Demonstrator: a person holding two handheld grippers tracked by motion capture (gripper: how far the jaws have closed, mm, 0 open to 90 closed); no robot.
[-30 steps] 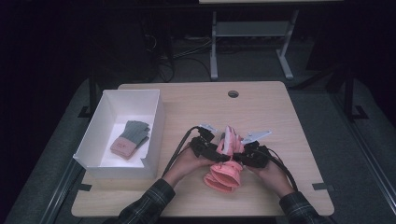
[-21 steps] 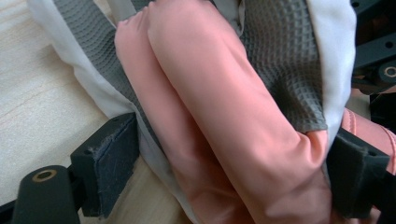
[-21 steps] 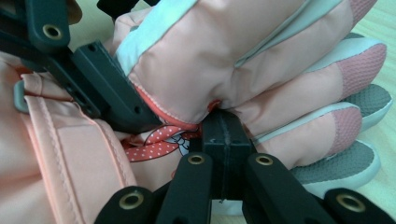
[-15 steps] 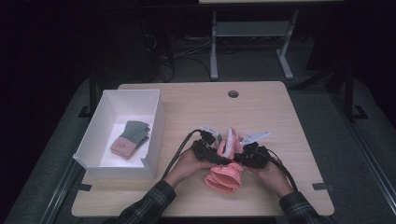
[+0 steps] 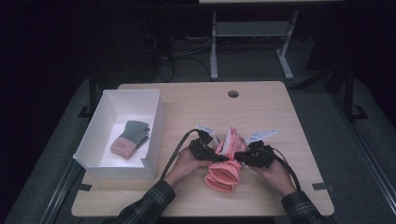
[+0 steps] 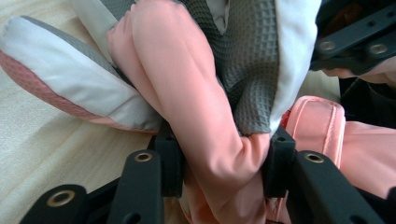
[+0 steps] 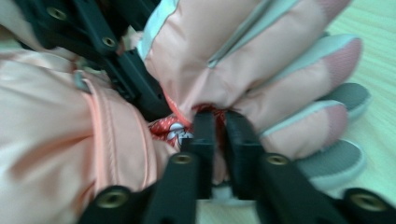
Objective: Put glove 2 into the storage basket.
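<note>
**A:** ok so what's actually hard to see here? From the high view the pink ski gloves [image 5: 224,163] sit low centre of the frame, bunched up between the left gripper [image 5: 205,151] and right gripper [image 5: 250,156], and the grip points are too small to read from up there.

**B:** yeah, the gripper views sort that out. In the left gripper view the left gripper [image 6: 219,163] has its jaws clamped around a thick pink fold of glove [image 6: 196,107], with the grey waffle palm just behind it. The cuff at lower right is cut off by the frame edge.

**A:** and the right one?

**B:** right gripper [image 7: 219,140] has its jaws nearly together, pinching a thin bit of pink fabric near the finger bases [image 7: 261,84]. It's blurry; there's a red patterned lining peeking out. The other gripper's black jaws show upper left, touching the same gloves.

**A:** surface?

**B:** light wooden table [image 5: 280,116], cable hole [image 5: 233,94] near the far edge. White box [image 5: 156,126] at centre left with a grey and pink knit glove [image 5: 130,139] inside. Room behind is dark, with cables on the floor and a metal stand [image 5: 252,42] at the top.
</note>
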